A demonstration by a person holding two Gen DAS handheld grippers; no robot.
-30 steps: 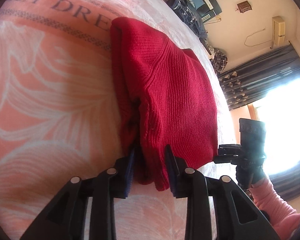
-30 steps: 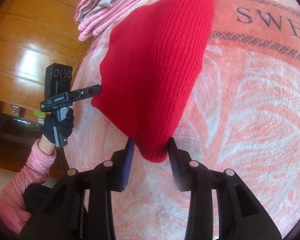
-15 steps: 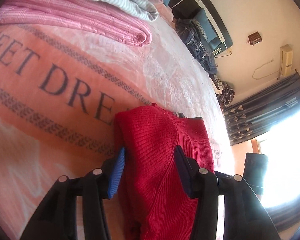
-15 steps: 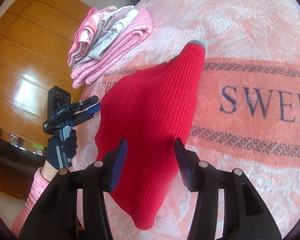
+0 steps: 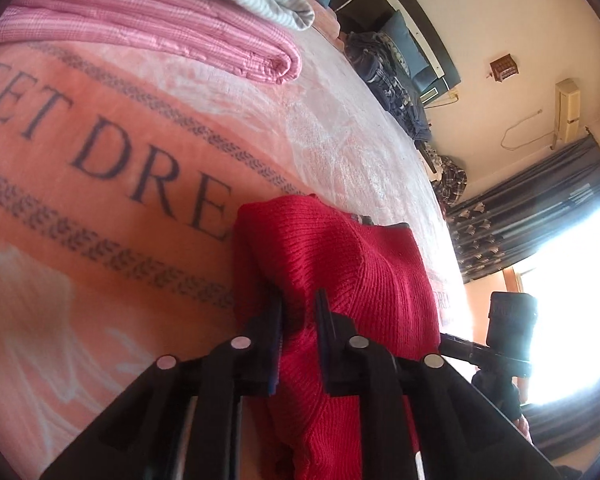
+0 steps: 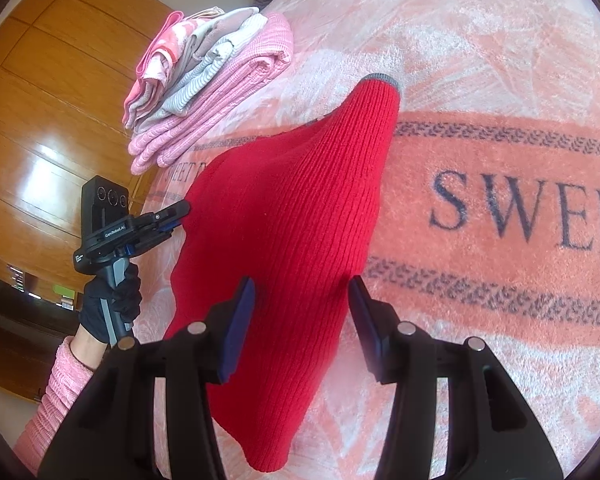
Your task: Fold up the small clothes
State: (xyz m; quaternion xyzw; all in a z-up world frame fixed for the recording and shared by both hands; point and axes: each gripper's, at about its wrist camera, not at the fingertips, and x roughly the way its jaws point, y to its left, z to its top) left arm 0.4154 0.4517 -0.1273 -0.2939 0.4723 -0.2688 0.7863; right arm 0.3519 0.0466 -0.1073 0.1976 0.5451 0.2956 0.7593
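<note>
My left gripper pinches the red sweater, right gripper spread wide (nothing held), so I risk one-sided dragging undoing the fold.

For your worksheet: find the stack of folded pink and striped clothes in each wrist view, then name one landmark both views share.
Left wrist: the folded stack fills the top left, behind the lettering.
Right wrist: the folded stack sits upper left, near the wooden wall.
Shared landmark: the red sweater on the blanket.
</note>
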